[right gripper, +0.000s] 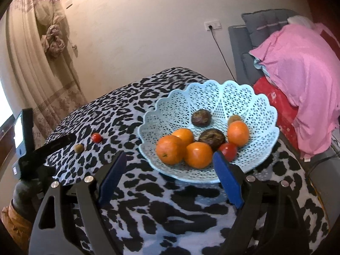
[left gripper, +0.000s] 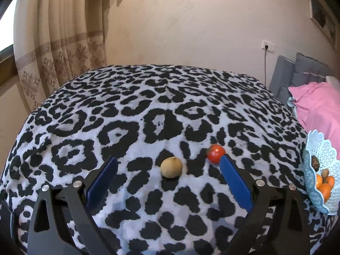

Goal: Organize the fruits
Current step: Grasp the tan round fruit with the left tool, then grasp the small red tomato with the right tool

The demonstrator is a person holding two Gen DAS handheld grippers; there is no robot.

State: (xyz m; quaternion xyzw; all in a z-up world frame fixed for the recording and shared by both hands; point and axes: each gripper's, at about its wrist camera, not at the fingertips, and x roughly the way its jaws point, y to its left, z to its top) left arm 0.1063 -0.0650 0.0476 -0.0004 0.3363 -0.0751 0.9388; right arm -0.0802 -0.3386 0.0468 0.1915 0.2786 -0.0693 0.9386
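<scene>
A small tan round fruit [left gripper: 171,167] and a red tomato [left gripper: 216,153] lie on the leopard-print cloth [left gripper: 148,110]. My left gripper [left gripper: 169,167] is open and empty, its blue pads either side of the tan fruit, just short of it. A light blue lattice basket [right gripper: 212,97] holds several oranges [right gripper: 170,152], two dark wrinkled fruits [right gripper: 201,118], a small brown fruit and a red tomato [right gripper: 228,151]. My right gripper [right gripper: 170,165] is open and empty, just in front of the basket. The tan fruit [right gripper: 79,148] and loose tomato [right gripper: 96,137] show left of the basket.
The basket edge [left gripper: 318,144] shows at the right of the left wrist view. A pink blanket [right gripper: 301,85] and grey cushions lie right of the table. Curtains [left gripper: 59,48] hang at the back left. The left hand-held gripper [right gripper: 27,140] is visible at left.
</scene>
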